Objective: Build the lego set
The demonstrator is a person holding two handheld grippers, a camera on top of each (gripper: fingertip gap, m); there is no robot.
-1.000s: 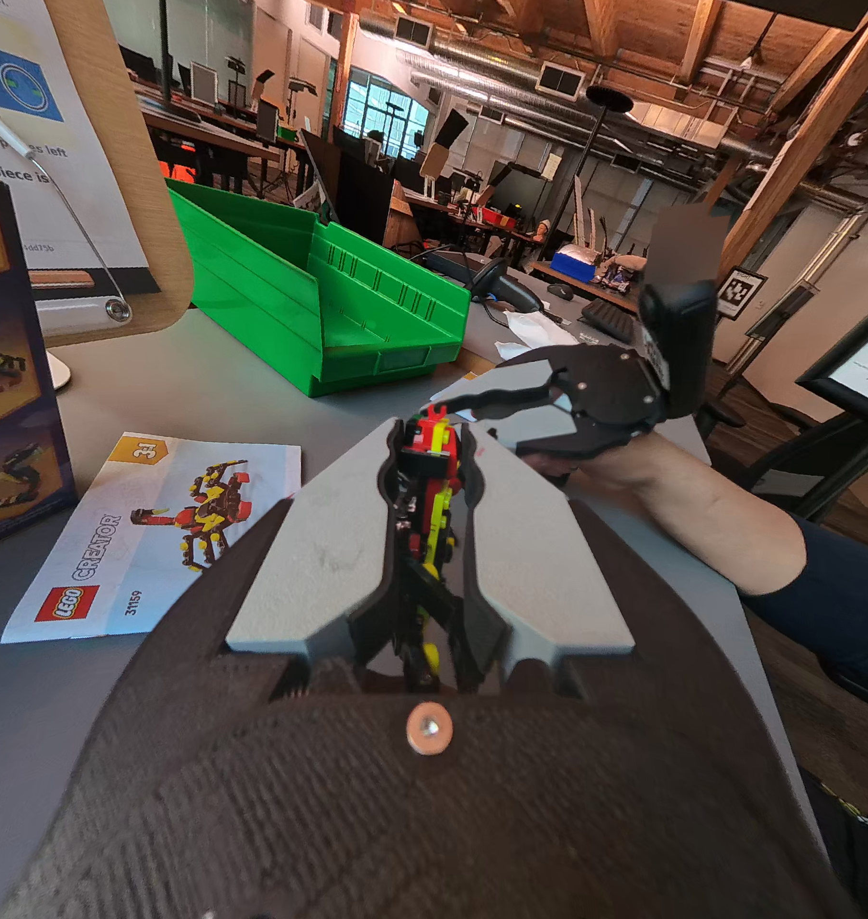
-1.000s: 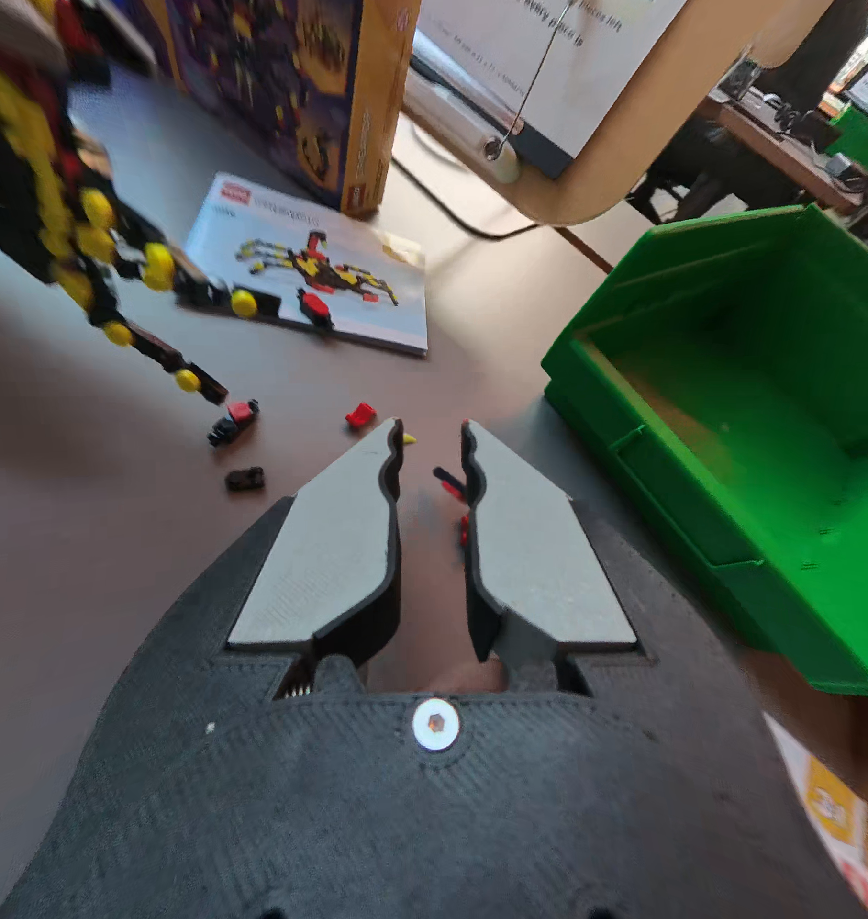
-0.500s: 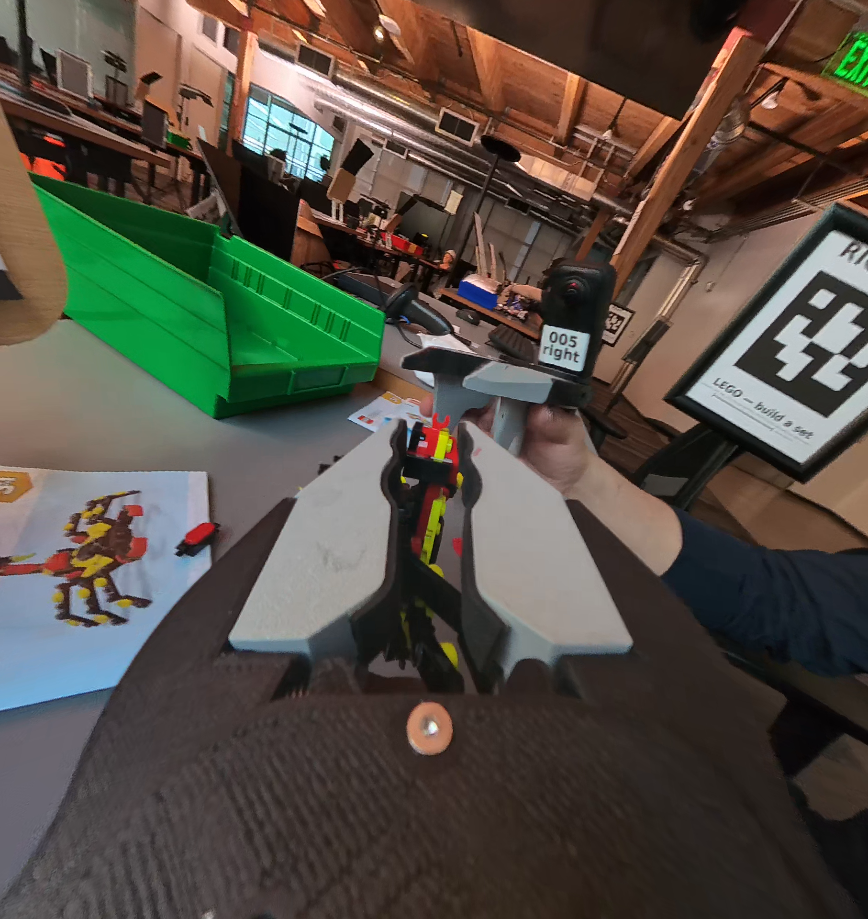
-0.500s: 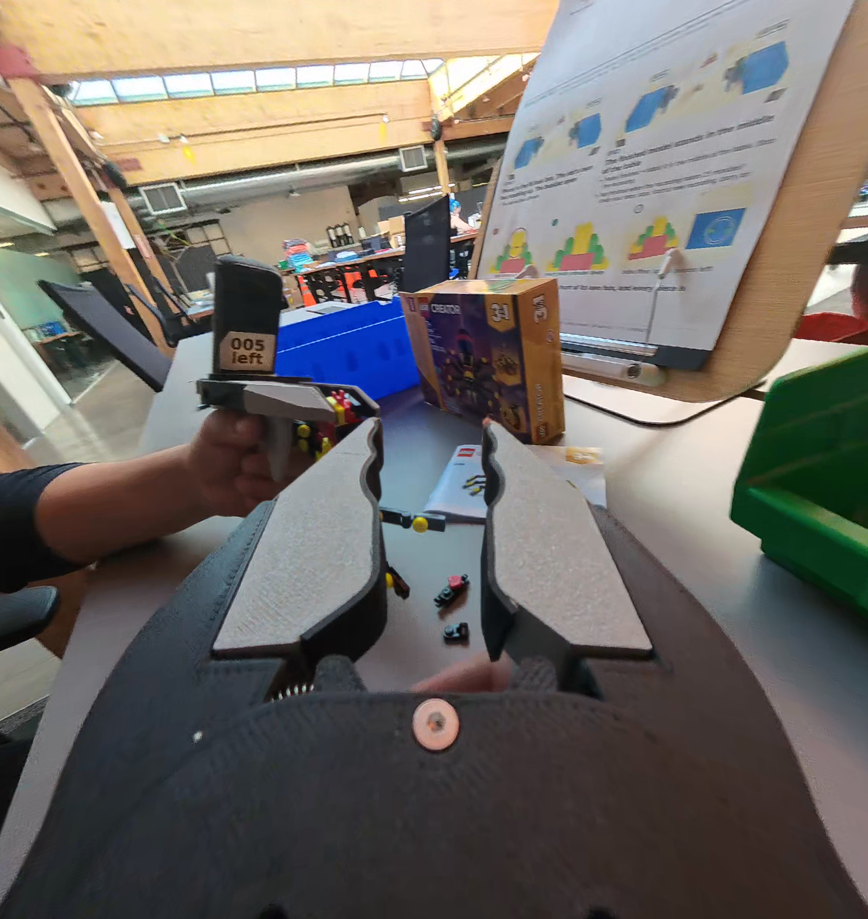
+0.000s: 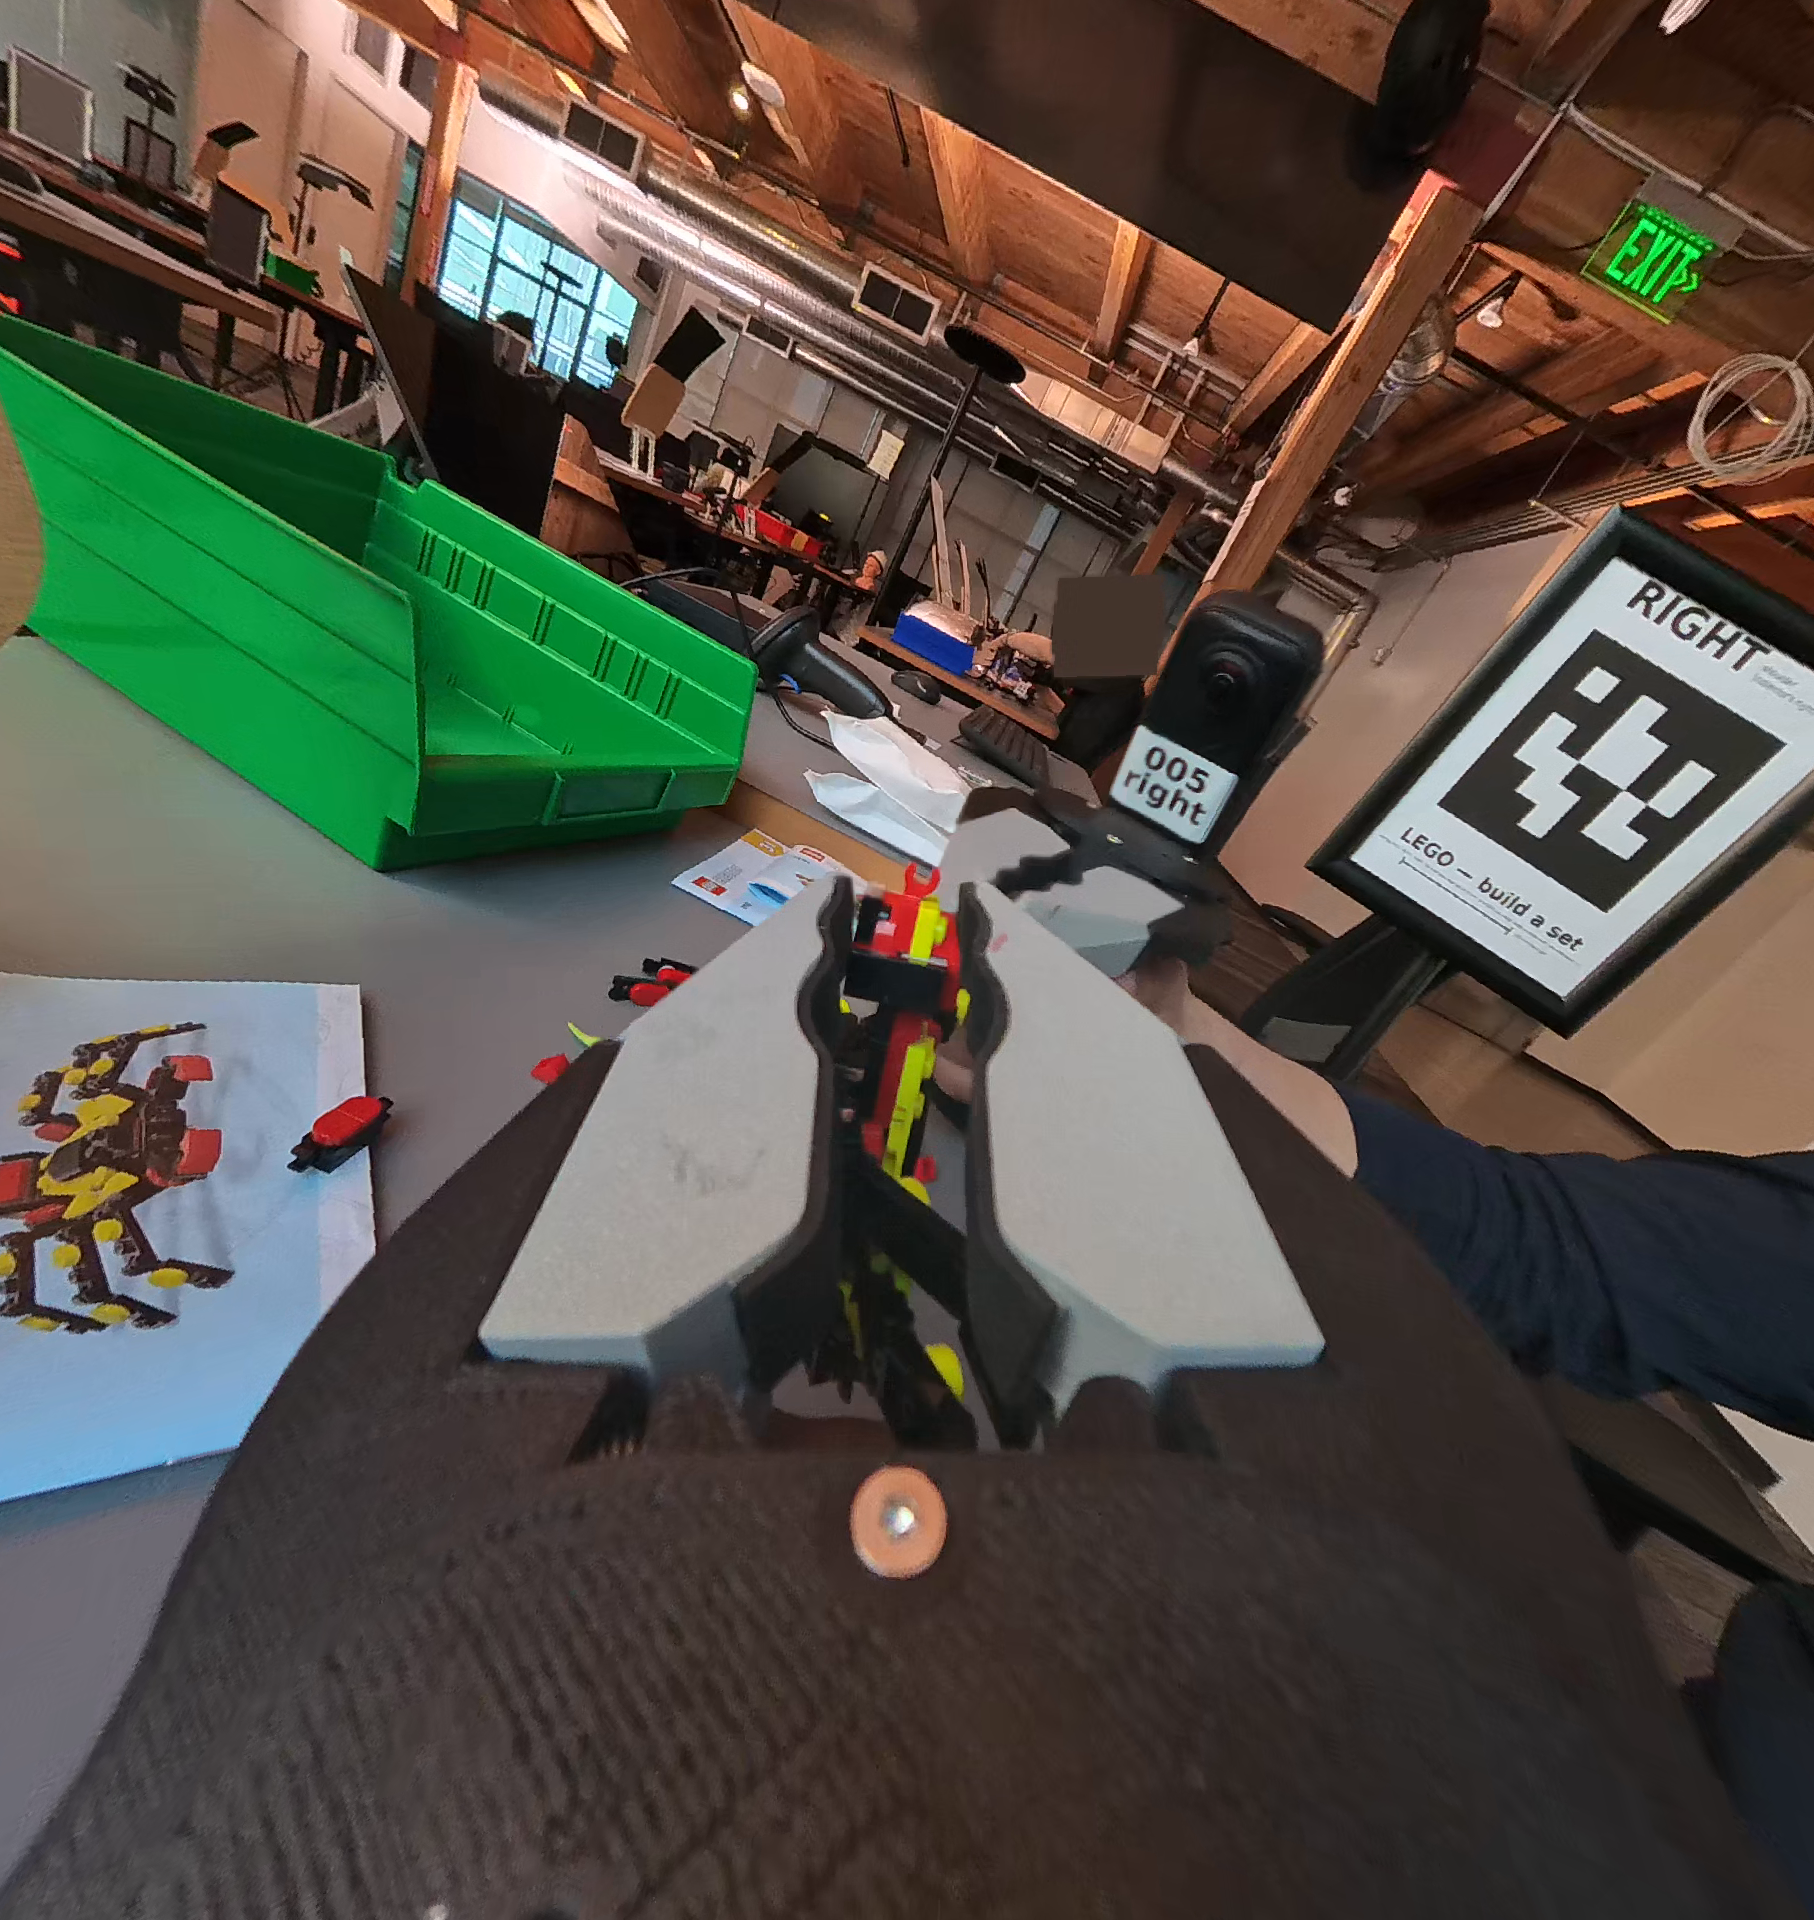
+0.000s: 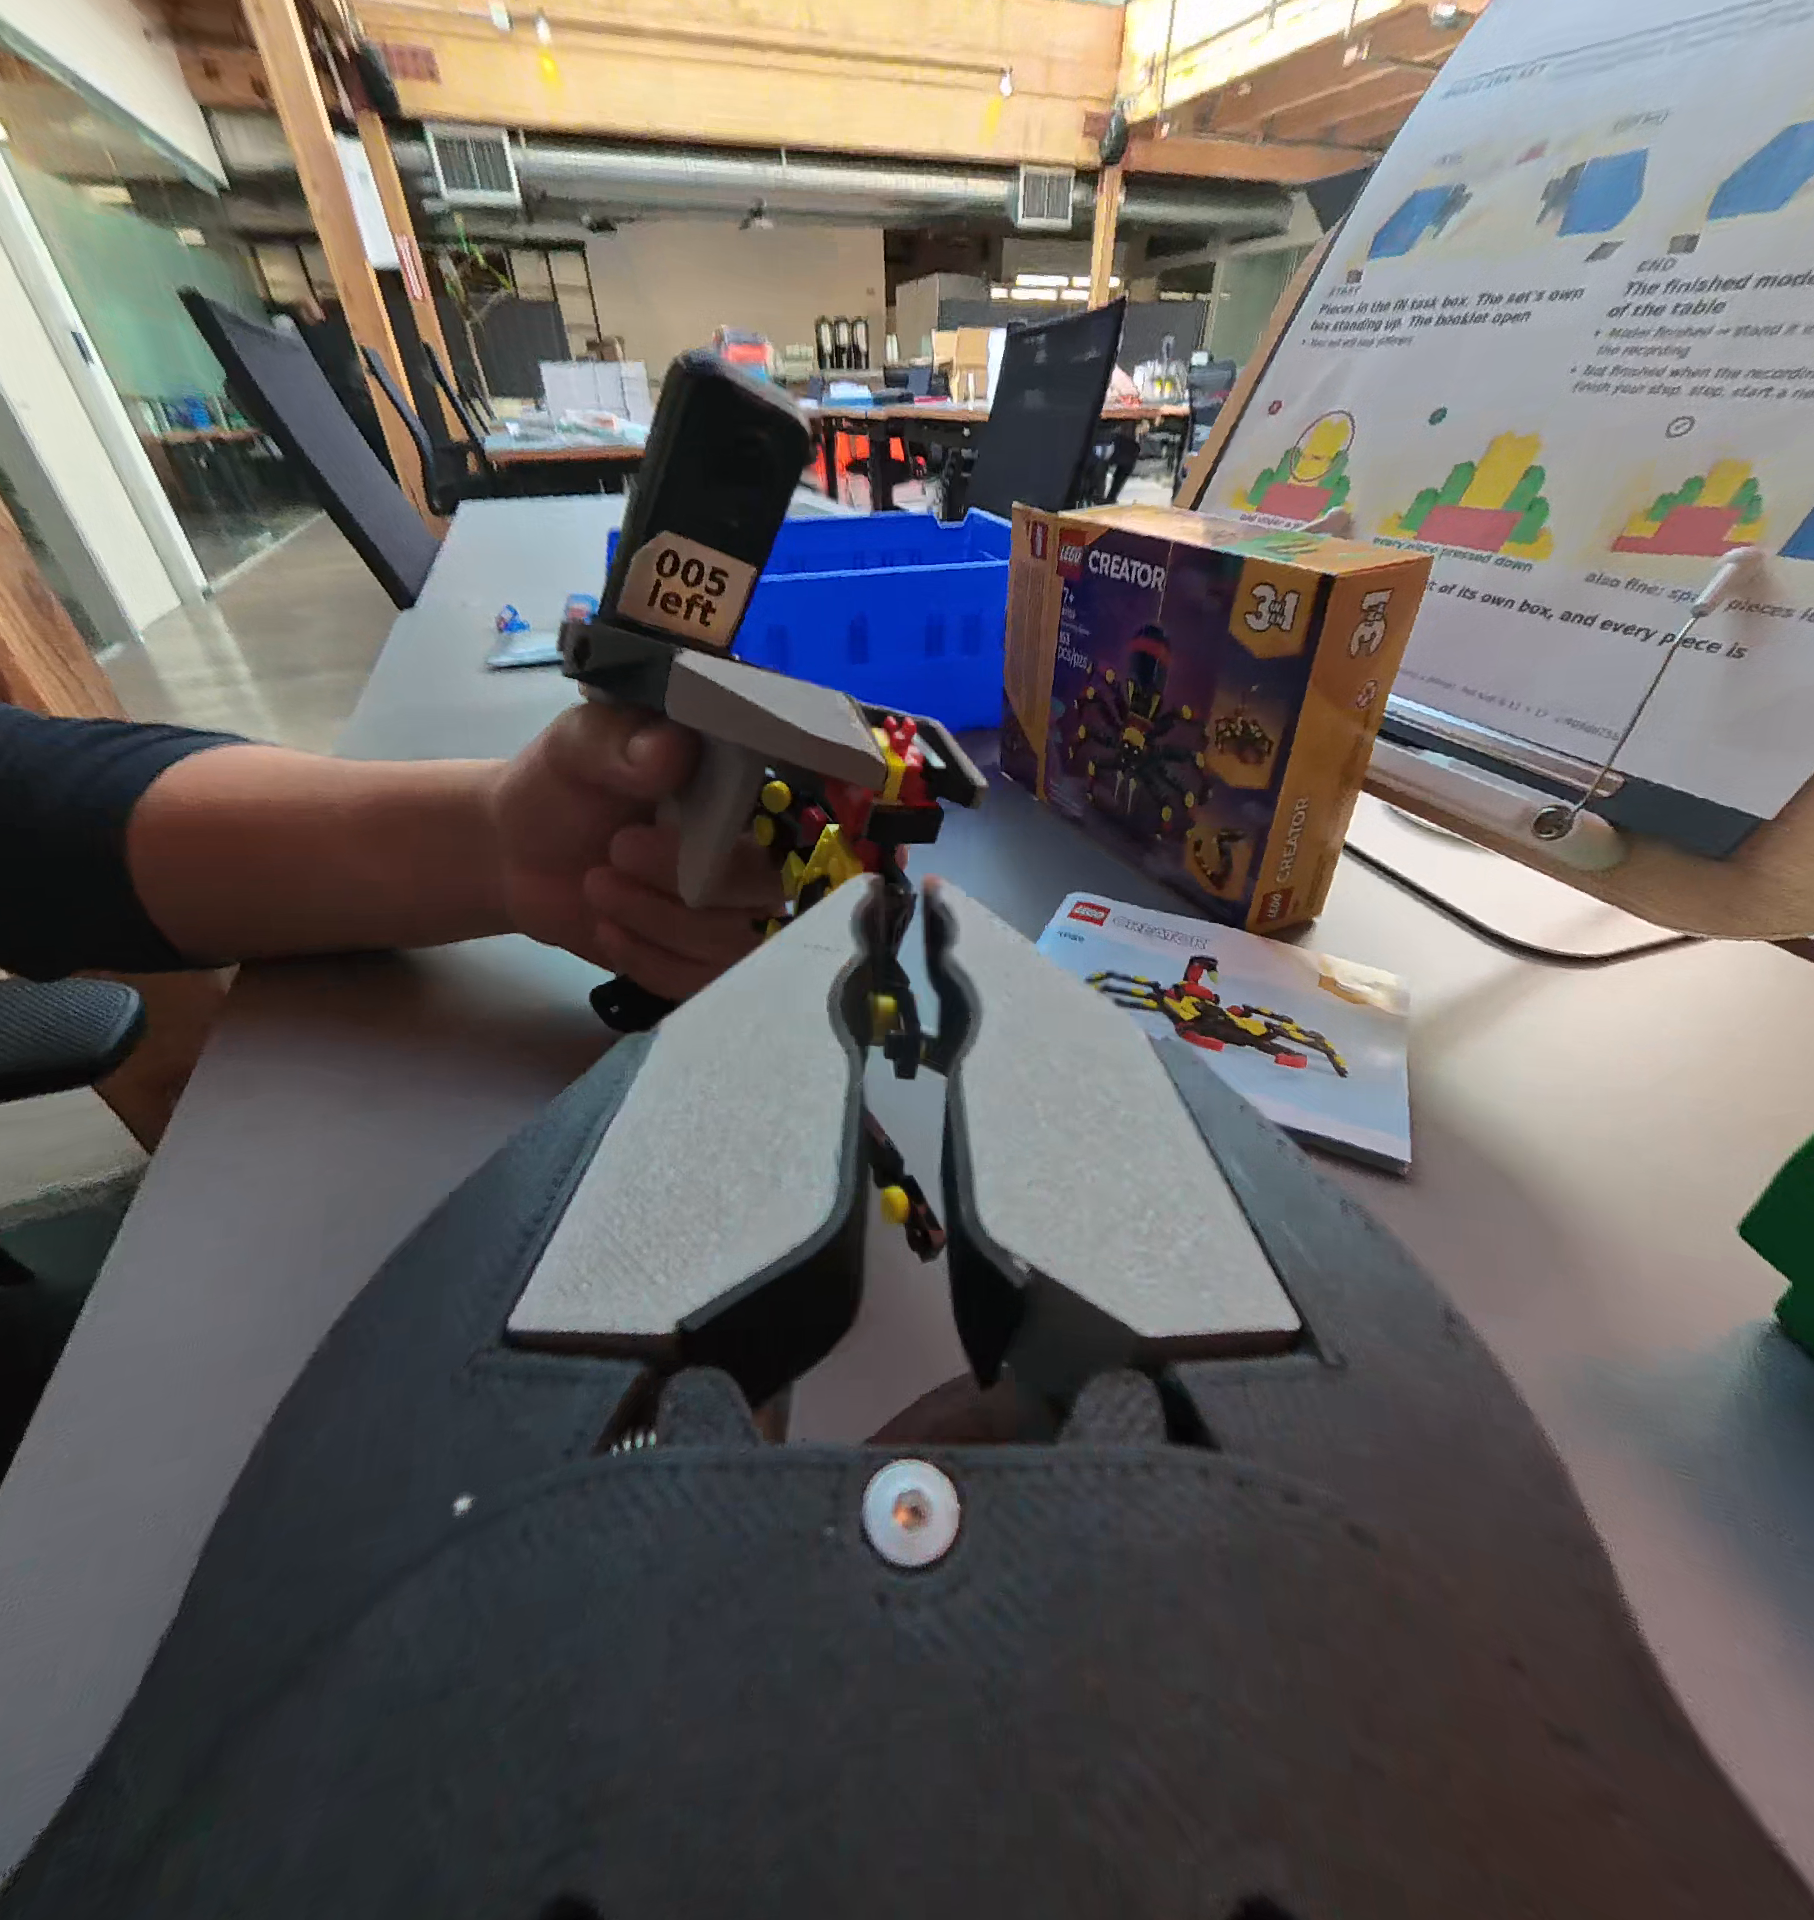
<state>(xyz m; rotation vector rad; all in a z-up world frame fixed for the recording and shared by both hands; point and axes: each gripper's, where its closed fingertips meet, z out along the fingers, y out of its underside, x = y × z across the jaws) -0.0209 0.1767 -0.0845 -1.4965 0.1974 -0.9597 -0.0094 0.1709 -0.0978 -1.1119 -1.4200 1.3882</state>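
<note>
Red-yellow-black brick model (image 5: 908, 997) clamped in left gripper (image 5: 901, 914) fingers, right gripper (image 6: 898, 914) fingers pinching its leg, green bin (image 5: 363, 665) behind.

Bright daylight, fisheye-bent edges, slight motion blur nearby

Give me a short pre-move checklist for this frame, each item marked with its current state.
1. Left claw clamped on the red, yellow and black brick model: ok.
2. Right claw closed on the model's black leg: ok.
3. Both claws raised off the grey table: ok.
4. Instruction booklet out of the way: ok.
5. Leg's joint with the model's body seated: cannot tell.
</note>
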